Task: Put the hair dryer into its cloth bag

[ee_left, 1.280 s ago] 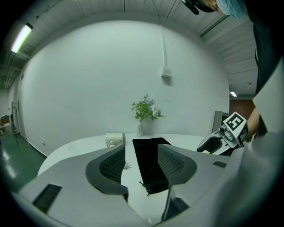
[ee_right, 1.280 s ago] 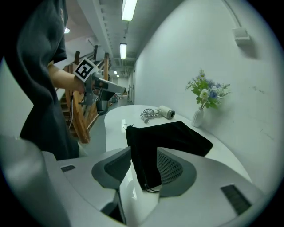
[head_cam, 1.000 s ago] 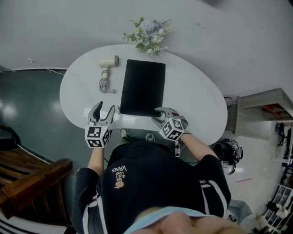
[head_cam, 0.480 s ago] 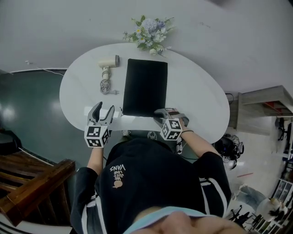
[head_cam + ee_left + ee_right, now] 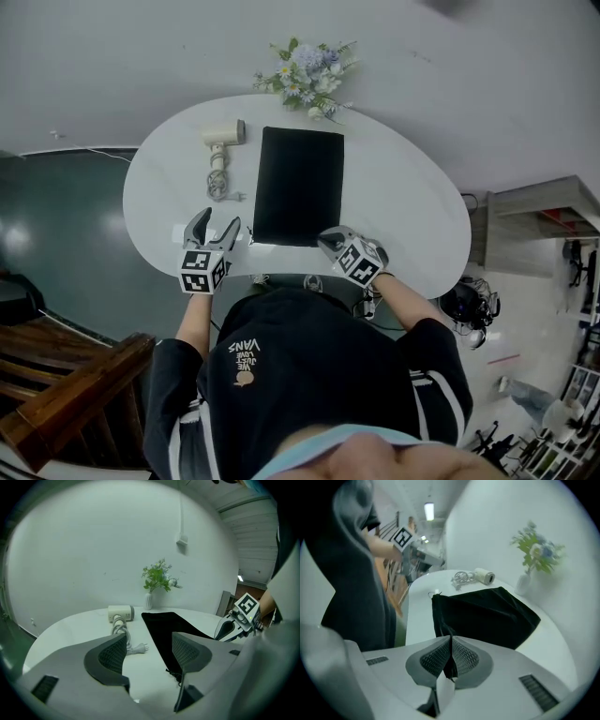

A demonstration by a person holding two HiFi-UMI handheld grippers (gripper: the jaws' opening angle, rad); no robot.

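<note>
**Right side has the bag; left side opening for its turn**

Your right hand-held gripper (image 5: 328, 239) has just clenched, and its pads now pinch a fold of black fabric at the near right corner of the cloth bag (image 5: 298, 183). The rest of the bag lies flat on the desk (image 5: 394, 206), stretching away from those jaws.

Your left hand-held gripper (image 5: 216, 223) has just spread its jaws wider and grasps nothing; only bare desk shows between the pads. The bag's near left corner, with a bit of drawstring (image 5: 172, 672) poking out, sits just ahead of that gripper and slightly to its right.

The hair dryer (image 5: 223, 133) is not yet handled. It lies well beyond the left hand-held gripper, its cord (image 5: 217, 183) bundled between the two, just beside the bag's left edge.

The drawstring suggests the near edge is the mouth. With one corner held, the task seems to be at the opening step. A second grip on the left corner would probably let you part the mouth before fetching the dryer.
</note>
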